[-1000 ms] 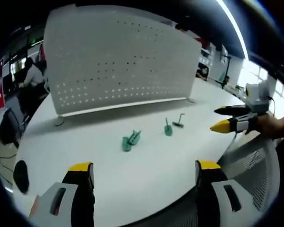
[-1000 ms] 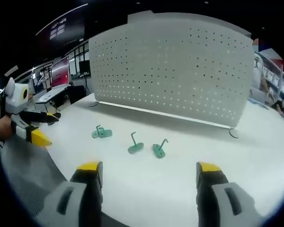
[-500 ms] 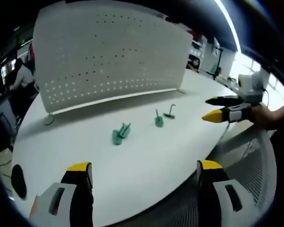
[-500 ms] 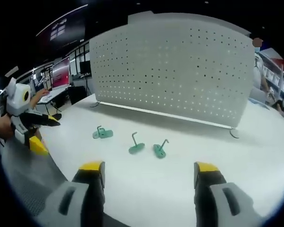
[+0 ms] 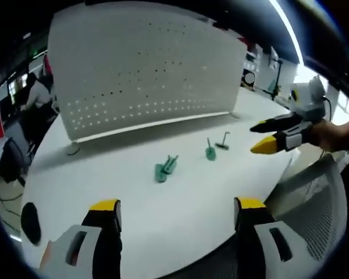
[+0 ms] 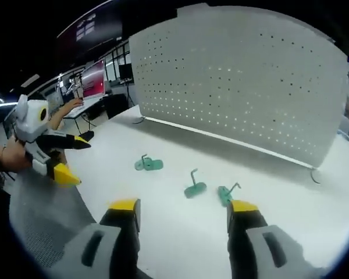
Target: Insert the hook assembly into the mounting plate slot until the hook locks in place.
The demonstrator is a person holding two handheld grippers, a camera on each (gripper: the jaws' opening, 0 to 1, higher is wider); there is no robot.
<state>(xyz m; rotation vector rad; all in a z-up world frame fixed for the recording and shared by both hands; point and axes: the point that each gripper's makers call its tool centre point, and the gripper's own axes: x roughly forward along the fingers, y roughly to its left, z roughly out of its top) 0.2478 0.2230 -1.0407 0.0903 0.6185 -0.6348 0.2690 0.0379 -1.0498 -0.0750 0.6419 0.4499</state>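
— What did the left gripper view show?

— The left tongs [image 5: 177, 212] stood wide apart with nothing between them, low over the near edge of the white worktop [image 5: 104, 174]. Three green hooks lay on it in front of the upright perforated mounting plate [image 5: 139, 70]: the left hook [image 5: 164, 168] nearest, the middle hook [image 5: 210, 151] and the far hook [image 5: 223, 141] farther right, all well apart from the plate. The right tongs [image 5: 267, 135] came in from the right, parted and empty, beside the worktop's edge.

— And the right gripper view?

— The right tongs [image 6: 183, 212] were wide and empty above the worktop [image 6: 291, 192]. The same hooks [image 6: 195, 187] lay ahead, short of the plate [image 6: 238, 75]. The left tongs [image 6: 70, 157] showed at the left, open, off the worktop's edge.
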